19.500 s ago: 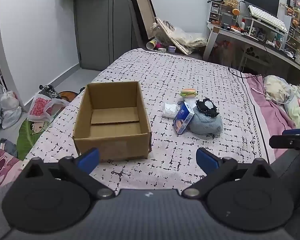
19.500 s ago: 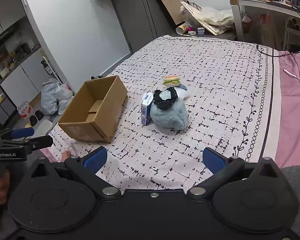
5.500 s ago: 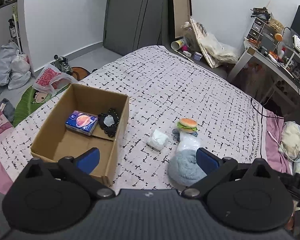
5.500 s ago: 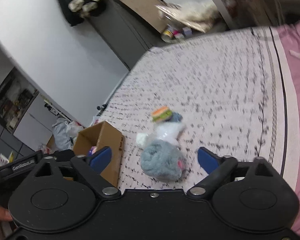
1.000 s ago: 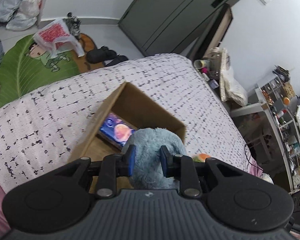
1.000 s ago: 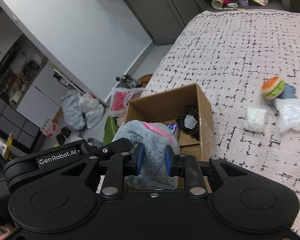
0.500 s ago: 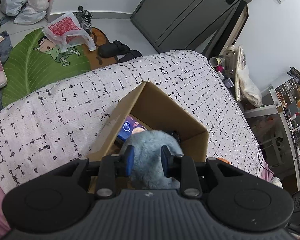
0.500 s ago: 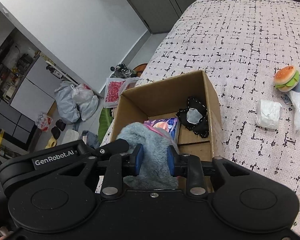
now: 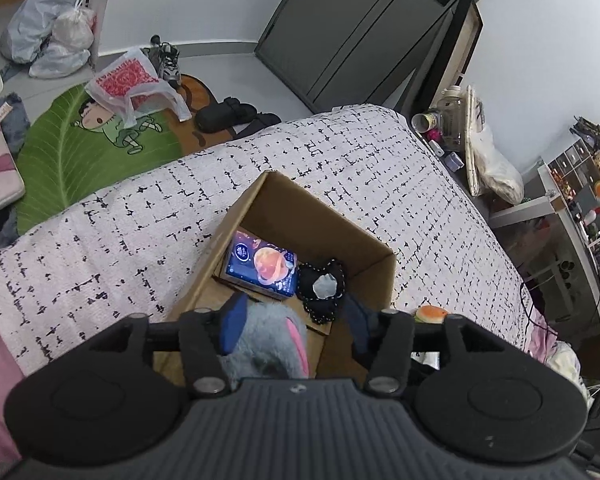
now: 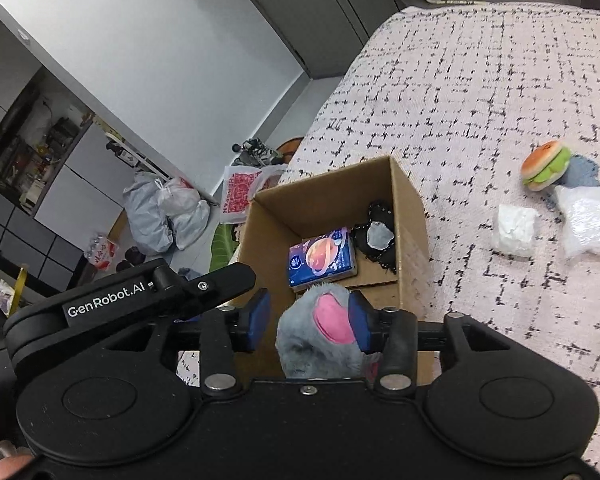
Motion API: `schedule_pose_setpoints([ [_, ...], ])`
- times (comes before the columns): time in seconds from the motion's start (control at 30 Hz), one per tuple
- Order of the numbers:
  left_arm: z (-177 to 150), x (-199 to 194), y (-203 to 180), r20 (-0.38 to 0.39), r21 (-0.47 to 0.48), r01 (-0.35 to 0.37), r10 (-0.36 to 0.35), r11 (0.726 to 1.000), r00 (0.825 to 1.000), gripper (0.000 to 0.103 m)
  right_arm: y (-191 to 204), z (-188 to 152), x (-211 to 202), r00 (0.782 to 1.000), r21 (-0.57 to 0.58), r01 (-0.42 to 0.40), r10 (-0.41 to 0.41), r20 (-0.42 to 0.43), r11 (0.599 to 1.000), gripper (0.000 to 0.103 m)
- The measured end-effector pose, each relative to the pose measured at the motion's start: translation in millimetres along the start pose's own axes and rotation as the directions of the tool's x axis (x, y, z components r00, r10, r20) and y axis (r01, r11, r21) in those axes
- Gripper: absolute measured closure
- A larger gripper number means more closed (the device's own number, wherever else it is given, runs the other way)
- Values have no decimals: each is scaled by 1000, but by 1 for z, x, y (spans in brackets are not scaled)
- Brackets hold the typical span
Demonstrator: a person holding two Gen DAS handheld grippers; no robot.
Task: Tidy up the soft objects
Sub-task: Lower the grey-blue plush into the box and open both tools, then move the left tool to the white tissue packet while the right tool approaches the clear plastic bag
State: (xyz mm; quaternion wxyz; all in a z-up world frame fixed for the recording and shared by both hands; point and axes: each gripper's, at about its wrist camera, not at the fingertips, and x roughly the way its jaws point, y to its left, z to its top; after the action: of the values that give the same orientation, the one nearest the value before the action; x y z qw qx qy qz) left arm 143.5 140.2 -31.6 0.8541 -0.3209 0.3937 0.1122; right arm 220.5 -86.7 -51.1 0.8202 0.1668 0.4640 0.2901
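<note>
The grey plush toy with pink ears [image 9: 272,340] [image 10: 320,336] sits low at the near end of the cardboard box [image 9: 332,232] [image 10: 404,184]. My left gripper [image 9: 292,320] and right gripper [image 10: 308,320] are both over it with jaws spread apart, no longer squeezing it. Inside the box lie a blue tissue pack [image 9: 262,268] [image 10: 322,258] and a black lace piece [image 9: 322,288] [image 10: 378,236]. On the bedspread lie a burger plush [image 10: 546,164], a white tissue pack [image 10: 514,230] and a clear plastic bag [image 10: 590,218].
The box stands on the patterned bedspread [image 9: 380,168] near its left edge. Beyond that edge is the floor with a green mat [image 9: 80,140], bags [image 9: 52,28] and shoes. A desk [image 9: 572,208] stands at the far right.
Both grippers have opened and the grey plush has dropped lower into the box. The tissue pack and lace piece behind it now show.
</note>
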Motion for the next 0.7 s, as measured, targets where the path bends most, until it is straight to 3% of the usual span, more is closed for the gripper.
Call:
schedule_pose_setpoints([
  [0.17, -8, -14, -15, 27, 36, -30, 29, 999, 999, 29, -8, -2, -21, 999, -5, 5, -5, 32, 1000, 46],
  [0.47, -25, -31, -40, 42, 94, -68, 64, 993, 997, 18, -27, -5, -58, 996, -24, 23, -21, 82, 999, 23],
  [0.7, -38, -39, -61, 59, 143, -100, 93, 985, 994, 8, -50, -7, -80, 994, -2, 24, -24, 111, 1000, 16],
])
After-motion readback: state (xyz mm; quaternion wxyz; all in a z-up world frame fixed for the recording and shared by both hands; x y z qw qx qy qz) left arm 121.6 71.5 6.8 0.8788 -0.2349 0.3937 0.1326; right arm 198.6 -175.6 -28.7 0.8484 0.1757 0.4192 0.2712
